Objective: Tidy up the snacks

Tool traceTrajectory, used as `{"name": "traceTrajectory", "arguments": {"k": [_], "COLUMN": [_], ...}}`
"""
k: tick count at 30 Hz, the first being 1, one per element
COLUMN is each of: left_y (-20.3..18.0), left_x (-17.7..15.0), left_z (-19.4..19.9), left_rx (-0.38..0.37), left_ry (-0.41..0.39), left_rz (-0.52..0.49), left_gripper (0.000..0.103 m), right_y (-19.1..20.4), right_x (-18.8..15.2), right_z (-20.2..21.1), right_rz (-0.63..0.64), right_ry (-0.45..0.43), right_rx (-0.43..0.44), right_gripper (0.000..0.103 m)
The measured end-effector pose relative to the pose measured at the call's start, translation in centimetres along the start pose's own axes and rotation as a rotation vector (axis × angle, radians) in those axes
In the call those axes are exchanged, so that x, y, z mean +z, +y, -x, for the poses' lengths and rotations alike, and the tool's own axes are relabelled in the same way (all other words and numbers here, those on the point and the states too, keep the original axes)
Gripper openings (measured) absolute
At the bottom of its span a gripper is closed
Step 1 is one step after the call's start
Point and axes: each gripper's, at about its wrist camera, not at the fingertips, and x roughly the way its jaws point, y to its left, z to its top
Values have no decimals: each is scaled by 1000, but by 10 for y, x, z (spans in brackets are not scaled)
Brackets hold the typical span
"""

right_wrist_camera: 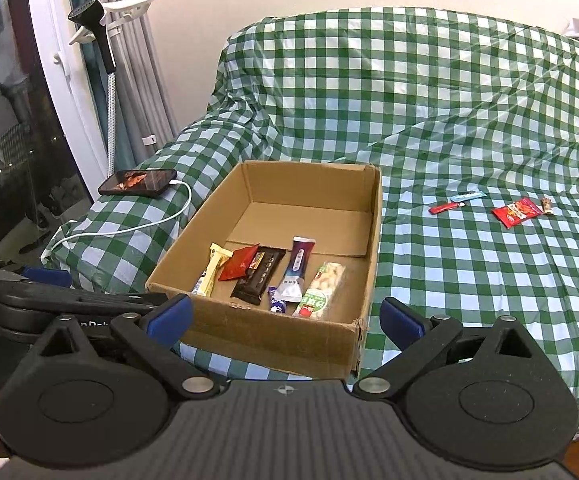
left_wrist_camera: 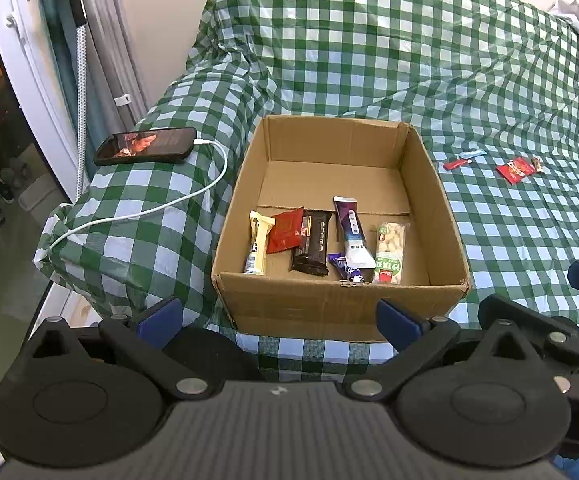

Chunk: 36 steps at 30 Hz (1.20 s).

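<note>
A sofa draped in a green-and-white checked cloth [left_wrist_camera: 369, 60] [right_wrist_camera: 409, 100] carries everything here. On the seat stands an open cardboard box [left_wrist_camera: 245, 280] [right_wrist_camera: 273, 344], its near wall toward the cameras. To the right of the box, well apart from it, four small snack packets lie loose on the cloth — a red stick [left_wrist_camera: 456, 164] [right_wrist_camera: 442, 208] touching a light-blue stick [left_wrist_camera: 472, 154] [right_wrist_camera: 467, 196], then a larger red packet [left_wrist_camera: 514, 170] [right_wrist_camera: 516, 212] with a small brown candy [left_wrist_camera: 537, 164] [right_wrist_camera: 547, 204] just beside it. On the covered armrest to the left rests a phone [left_wrist_camera: 145, 146] [right_wrist_camera: 137, 182], screen lit, with a white charging cable [left_wrist_camera: 149, 210] [right_wrist_camera: 129, 230] trailing down over the cloth.
</note>
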Motion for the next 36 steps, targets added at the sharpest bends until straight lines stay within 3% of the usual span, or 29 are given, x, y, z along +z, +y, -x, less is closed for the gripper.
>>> {"name": "traceTrajectory", "arguments": {"k": [36], "left_y": [-25], "left_x": [10], "left_z": [-23], "left_rx": [19], "left_ry": [53], "left_rz": [-75], "left_gripper": [103], "right_y": [-28], "right_x": [-4], "right_z": [-18], "right_rz": [-54], "right_ry": [37], "right_rx": [10], "right_gripper": [101]}}
